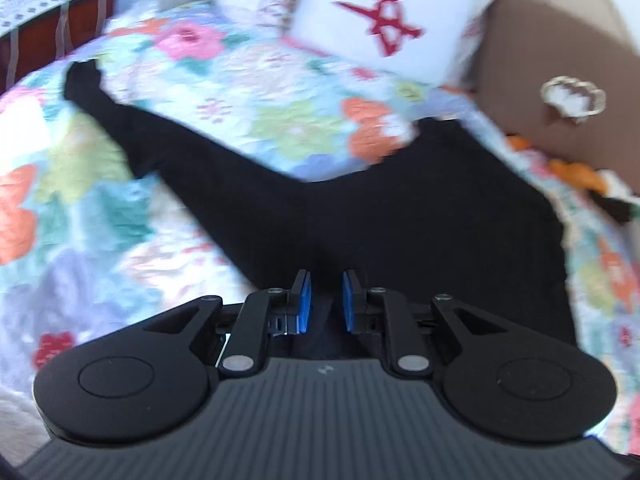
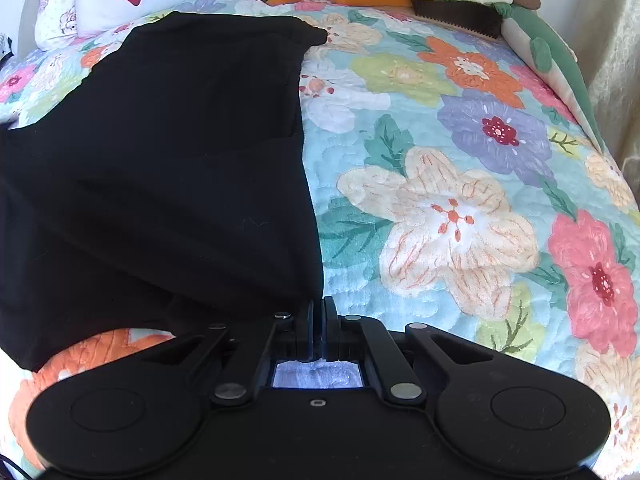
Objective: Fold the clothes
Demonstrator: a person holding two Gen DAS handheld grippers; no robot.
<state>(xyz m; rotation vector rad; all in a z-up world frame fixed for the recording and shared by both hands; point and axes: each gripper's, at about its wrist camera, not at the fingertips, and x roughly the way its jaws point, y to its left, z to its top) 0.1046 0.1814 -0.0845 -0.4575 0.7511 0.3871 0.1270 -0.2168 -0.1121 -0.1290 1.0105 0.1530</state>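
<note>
While black garment [image 2: 168,168] lies spread on floral quilt [image 2: 440,208], one sleeve [image 1: 120,120] stretches far out toward bed edge. Right gripper [image 2: 320,312] sits at garment's near right edge, jaws pressed together; looks like pinching hem, but cloth between pads not clearly visible. Left gripper [image 1: 325,300] hovers over body of garment, jaws parted, blue pads [image 1: 306,300] holding nothing. Probably right anchors the edge so left can fetch sleeve. White pillow [image 1: 380,24] behind, apart from garment.

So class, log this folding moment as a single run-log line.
task: fold clothes | black garment spread on floral quilt, one sleeve out | left gripper open over garment | right gripper shut at garment's edge
</note>
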